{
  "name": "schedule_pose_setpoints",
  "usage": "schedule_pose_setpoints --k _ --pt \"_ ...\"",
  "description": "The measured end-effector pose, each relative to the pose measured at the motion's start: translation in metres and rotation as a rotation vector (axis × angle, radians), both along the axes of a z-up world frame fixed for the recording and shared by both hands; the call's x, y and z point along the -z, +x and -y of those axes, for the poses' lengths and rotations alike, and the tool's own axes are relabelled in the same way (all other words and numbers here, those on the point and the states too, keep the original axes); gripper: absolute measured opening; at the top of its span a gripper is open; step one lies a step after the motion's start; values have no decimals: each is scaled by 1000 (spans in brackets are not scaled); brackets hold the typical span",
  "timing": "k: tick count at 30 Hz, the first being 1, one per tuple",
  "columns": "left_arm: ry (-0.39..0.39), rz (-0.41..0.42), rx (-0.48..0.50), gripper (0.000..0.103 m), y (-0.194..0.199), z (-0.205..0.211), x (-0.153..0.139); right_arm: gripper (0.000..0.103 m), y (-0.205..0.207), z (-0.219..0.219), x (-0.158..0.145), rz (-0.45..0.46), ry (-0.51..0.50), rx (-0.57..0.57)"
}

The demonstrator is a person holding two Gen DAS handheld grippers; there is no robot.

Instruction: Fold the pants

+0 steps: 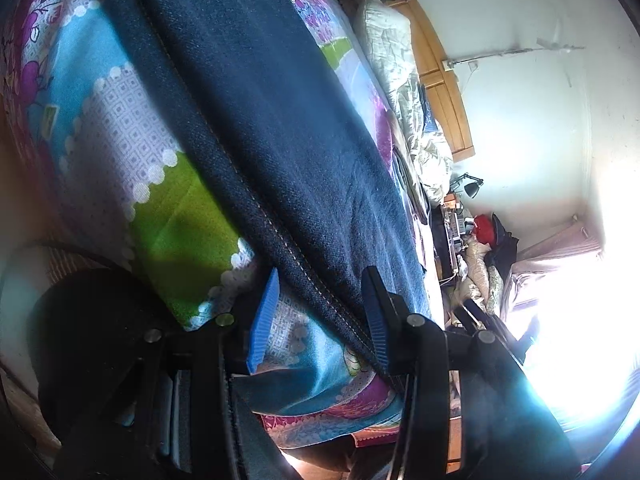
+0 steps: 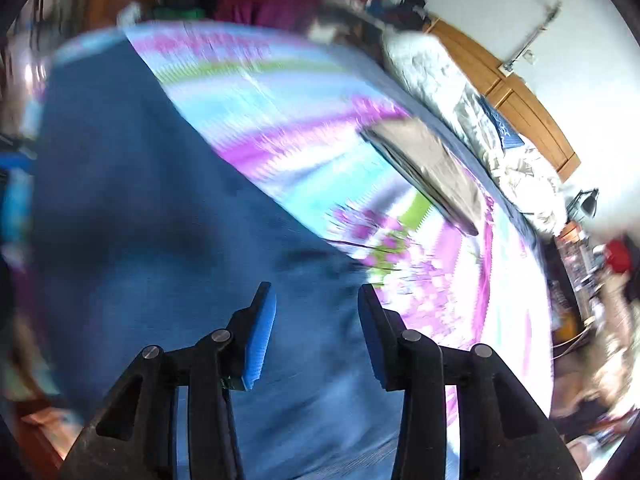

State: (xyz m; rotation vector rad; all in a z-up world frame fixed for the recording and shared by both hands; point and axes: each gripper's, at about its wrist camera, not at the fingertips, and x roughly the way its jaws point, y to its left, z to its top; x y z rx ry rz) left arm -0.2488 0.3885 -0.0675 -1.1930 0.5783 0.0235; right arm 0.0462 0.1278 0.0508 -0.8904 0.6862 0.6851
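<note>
Pants lie on the bed, dark denim spread over the patterned sheet; in the right view they fill the left and lower part w/ the sheet showing beyond.

Your left gripper is spread apart, nothing clamped. A stitched seam edge of the pants runs down between the jaws and sits close against the right pad; the left pad is over bare sheet. Your right gripper is also spread wide, empty, hovering over the denim near its edge. That view is heavily blurred, so I can't tell how close it is to the cloth.

Risks from here, as I judge them:
- Left: if you close now you may pinch sheet along w/ the seam, since sheet shows between the pads. Lift then drags the bedding.
- Left: seam is off-centre toward one pad. A shallow bite could slip out mid-fold.
- Left: can't tell how many denim layers are at that edge; grabbing only the top one would open the leg instead of folding it.
- Right: the blur suggests a fast move. Closing at speed on flat denim prob. catches nothing or bunches a wrinkle.
- If one side grips and the other misses, the fold goes skewed.
- A folded pile sits farther up the bed; a wide swing could knock it.
</note>
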Motion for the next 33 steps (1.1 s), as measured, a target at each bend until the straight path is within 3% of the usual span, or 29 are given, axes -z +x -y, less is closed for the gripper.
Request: schedule_pose_setpoints --k 6,7,9,12,15,16,19,21,24,28,31,33 --pt "-25 12 -10 43 -3 -3 3 44 43 -19 39 -20 -184 -171" --pt "-28 12 -10 43 -3 -4 4 33 50 -21 49 -32 -211 -177" --pt "-33 13 -11 43 -4 -3 4 0 71 -23 57 -56 -229 -122" --pt "-37 14 -9 43 -3 -3 4 0 112 -13 50 -181 -66 54" --pt "-56 23 -13 43 -5 -4 6 0 104 -16 57 -118 -101 65" --pt "-61 26 -15 43 -5 -5 6 0 106 -15 55 -136 -73 98" --pt "-62 27 -15 43 -5 -4 6 0 119 3 33 -241 97 233" --pt "-63 28 -16 43 -6 -3 5 10 116 20 12 -274 211 297" --pt "-56 26 -15 43 -6 -2 3 13 84 44 -8 -320 296 338" --pt "-63 33 -16 43 -7 -2 4 13 -10 81 -19 -368 348 310" --pt "-60 31 -16 43 -7 -2 4 13 -84 116 -1 -437 360 322" --pt "-54 27 -18 43 -8 -2 4 13 -122 136 31 -502 246 362"
